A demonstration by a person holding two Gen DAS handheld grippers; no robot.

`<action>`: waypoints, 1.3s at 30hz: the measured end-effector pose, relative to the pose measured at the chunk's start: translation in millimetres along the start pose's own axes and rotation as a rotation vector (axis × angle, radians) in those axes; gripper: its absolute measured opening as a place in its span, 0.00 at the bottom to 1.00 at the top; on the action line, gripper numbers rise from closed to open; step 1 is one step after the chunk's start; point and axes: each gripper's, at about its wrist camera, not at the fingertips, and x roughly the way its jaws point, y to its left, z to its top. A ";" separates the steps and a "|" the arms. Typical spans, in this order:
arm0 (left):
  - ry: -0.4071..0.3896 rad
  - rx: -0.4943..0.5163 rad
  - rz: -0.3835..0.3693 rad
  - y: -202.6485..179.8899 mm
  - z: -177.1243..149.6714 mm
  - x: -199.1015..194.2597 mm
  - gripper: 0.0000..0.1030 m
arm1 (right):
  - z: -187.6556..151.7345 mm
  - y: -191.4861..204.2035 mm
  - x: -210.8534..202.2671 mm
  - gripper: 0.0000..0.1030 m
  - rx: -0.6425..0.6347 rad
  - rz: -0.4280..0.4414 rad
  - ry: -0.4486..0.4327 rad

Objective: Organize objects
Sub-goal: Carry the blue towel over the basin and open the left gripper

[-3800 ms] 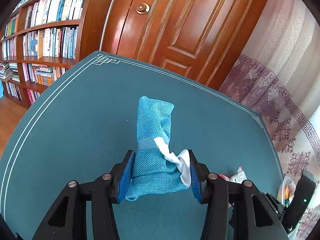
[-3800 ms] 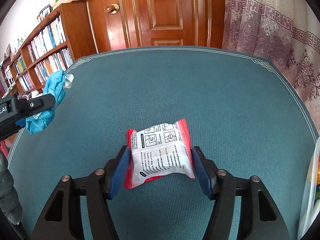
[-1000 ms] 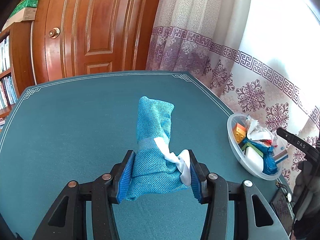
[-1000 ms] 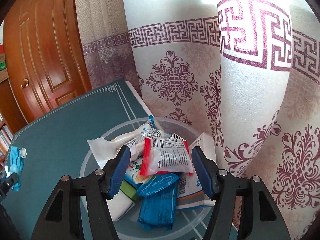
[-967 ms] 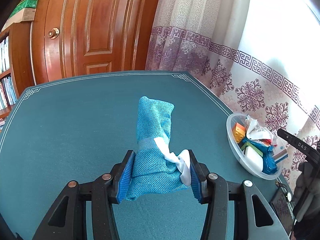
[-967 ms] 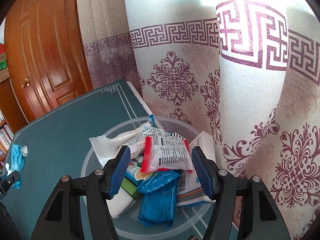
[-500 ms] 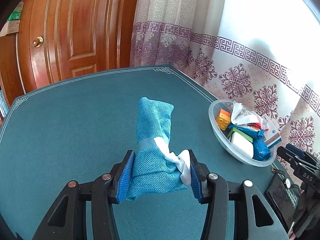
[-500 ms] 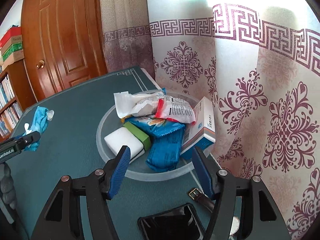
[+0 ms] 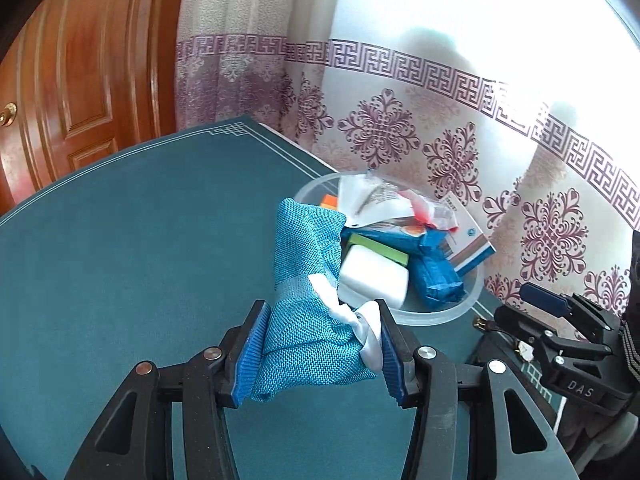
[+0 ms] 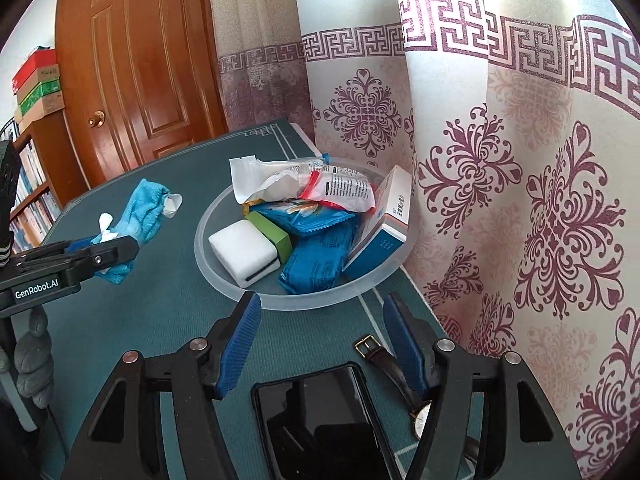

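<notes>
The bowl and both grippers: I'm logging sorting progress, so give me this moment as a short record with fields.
left gripper: shut on blue cloth pouch, near the bowl
right gripper: open, nothing between its fingers
clear bowl: holds red-edged packet, blue wrappers, white block, box
table: phone and watch lie by the right gripper

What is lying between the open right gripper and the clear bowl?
Only bare green tablecloth separates the right gripper from the clear bowl, as the right wrist view shows.
</notes>
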 end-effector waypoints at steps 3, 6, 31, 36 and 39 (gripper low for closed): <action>0.014 0.040 -0.025 -21.8 4.0 12.2 0.52 | -2.4 -6.7 -2.3 0.63 0.001 0.017 -0.004; 0.033 0.072 -0.051 -40.6 7.1 24.8 0.52 | -3.6 -12.5 -0.5 0.63 0.002 0.035 -0.002; 0.014 0.112 -0.120 -75.0 17.1 62.1 0.65 | -12.3 -31.6 8.3 0.63 0.051 0.075 0.016; -0.020 0.113 -0.101 -73.1 15.6 47.6 0.79 | -12.5 -31.2 8.2 0.63 0.051 0.073 0.016; -0.040 0.102 -0.075 -69.8 14.7 37.9 0.86 | -12.3 -30.7 8.0 0.63 0.050 0.074 0.016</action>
